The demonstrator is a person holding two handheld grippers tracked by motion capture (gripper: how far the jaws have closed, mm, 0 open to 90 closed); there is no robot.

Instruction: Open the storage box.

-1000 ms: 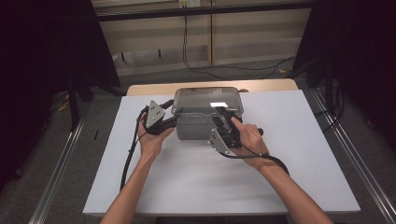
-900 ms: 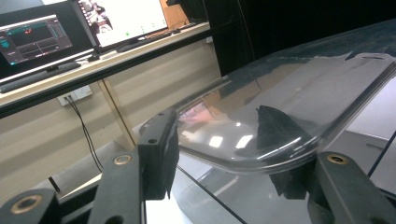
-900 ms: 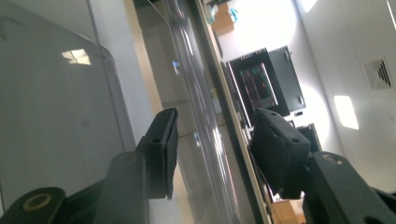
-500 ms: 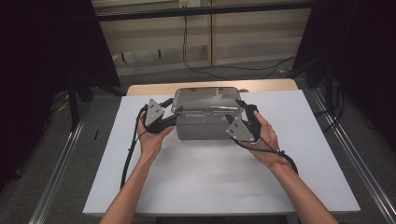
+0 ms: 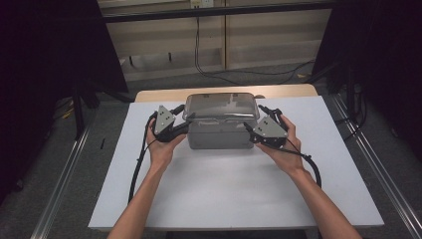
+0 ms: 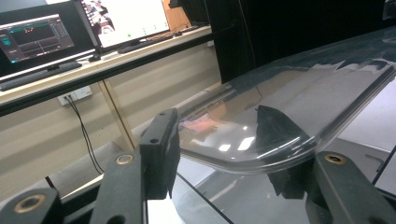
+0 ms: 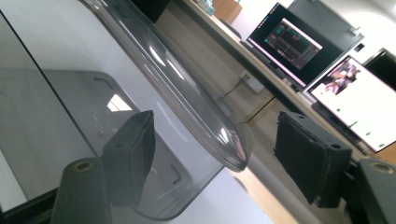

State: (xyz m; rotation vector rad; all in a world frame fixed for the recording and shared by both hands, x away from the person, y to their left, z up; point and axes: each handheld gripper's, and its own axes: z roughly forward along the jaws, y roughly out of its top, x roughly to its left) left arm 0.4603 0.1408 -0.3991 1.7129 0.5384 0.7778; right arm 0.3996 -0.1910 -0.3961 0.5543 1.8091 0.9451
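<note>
Left hand-held gripper [image 5: 175,128] we keep at the left end of the grey box [image 5: 221,134], and its jaws are clamped on the rim of the clear lid [image 5: 222,106]; in the left gripper view the pads press this rim from above and below. Our right hand-held gripper [image 5: 256,130] is at the right end; its jaws have just been opening and stand apart, with the lid's edge [image 7: 205,126] between them, not pressed. We see the box at the far middle of the white bench [image 5: 224,194].
</note>
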